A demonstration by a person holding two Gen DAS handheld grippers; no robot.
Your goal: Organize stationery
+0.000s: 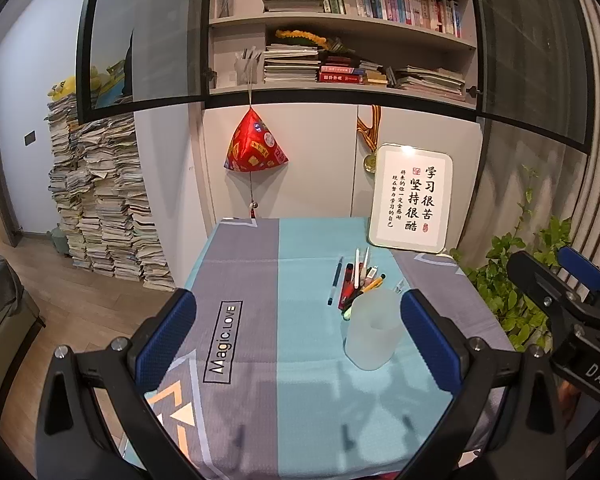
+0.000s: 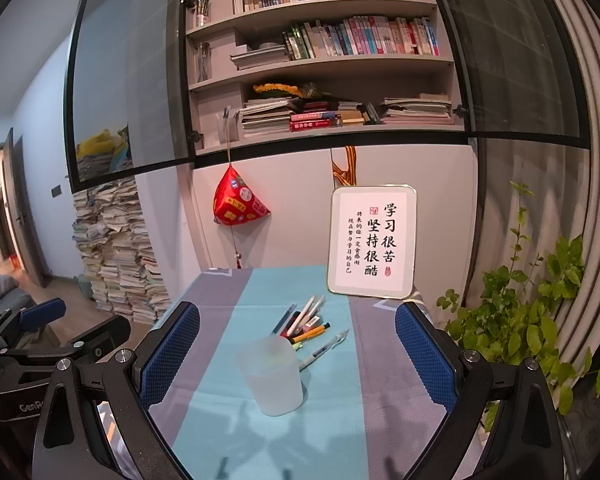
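A frosted translucent cup (image 1: 371, 330) stands upright on the teal and grey tablecloth (image 1: 308, 400); it also shows in the right wrist view (image 2: 271, 376). Behind it lie several pens and markers (image 1: 356, 280), loose in a fan, seen too in the right wrist view (image 2: 308, 326). My left gripper (image 1: 298, 336) is open and empty, above the near table, the cup just inside its right finger. My right gripper (image 2: 298, 354) is open and empty, with the cup between its fingers but farther off. The right gripper shows at the left view's right edge (image 1: 572, 280).
A framed calligraphy sign (image 1: 410, 200) leans at the table's back right. A potted green plant (image 2: 540, 312) stands right of the table. A red hanging ornament (image 1: 254, 144) hangs on the cabinet behind. Paper stacks (image 1: 100, 200) stand on the floor at left.
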